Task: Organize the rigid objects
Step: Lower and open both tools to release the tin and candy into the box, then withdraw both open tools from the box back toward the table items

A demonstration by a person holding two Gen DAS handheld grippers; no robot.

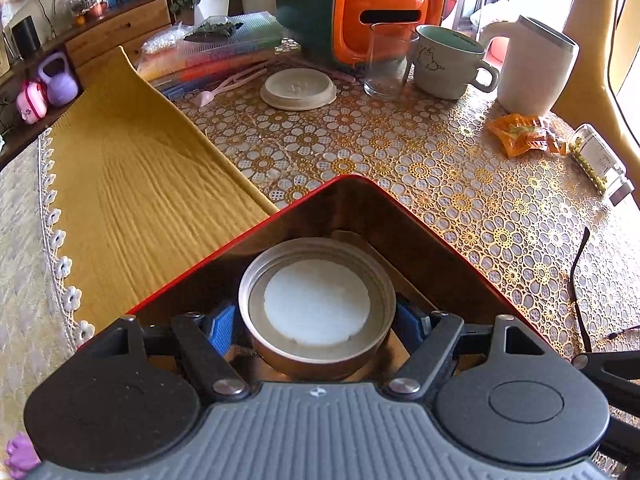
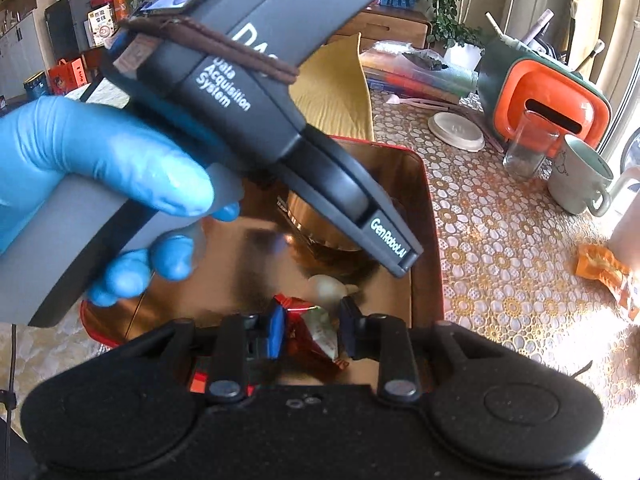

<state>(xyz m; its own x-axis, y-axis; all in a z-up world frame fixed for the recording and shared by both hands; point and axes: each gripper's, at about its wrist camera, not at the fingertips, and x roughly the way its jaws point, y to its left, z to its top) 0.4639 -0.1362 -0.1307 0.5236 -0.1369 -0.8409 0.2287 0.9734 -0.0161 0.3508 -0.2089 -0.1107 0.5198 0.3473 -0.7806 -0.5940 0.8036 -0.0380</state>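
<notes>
Left tongs (image 1: 318, 320): spread wide and closed on a round metal tin (image 1: 316, 308), blue pads (image 1: 224, 330) set against opposite sides of its wall. Tin upright, open face up, white disc inside. Held low within a red box (image 1: 348, 179) with a gold mirrored interior; contact between the tin's base and the box floor cannot be told. Seen from the right wrist as a grey body gripped by a blue gloved hand (image 2: 100, 168), angled steeply down into the box.

Right tongs (image 2: 310, 330): narrow, poised at the near edge of the same box. Red wrapped sweet (image 2: 316, 334) between the pads, lying on the box floor; blue pad touching the wrapper, the dark pad just beside it. Firm grip or loose: cannot tell. Pale rounded item (image 2: 328, 286) just beyond the sweet, also in the box.

Box standing on the desk (image 1: 400, 152), on a gold floral cover, beside a yellow cloth (image 1: 132, 200). Well apart at the far side: white lid (image 1: 298, 88), glass tumbler (image 1: 386, 68), mug (image 1: 448, 64), orange appliance (image 1: 384, 16).
</notes>
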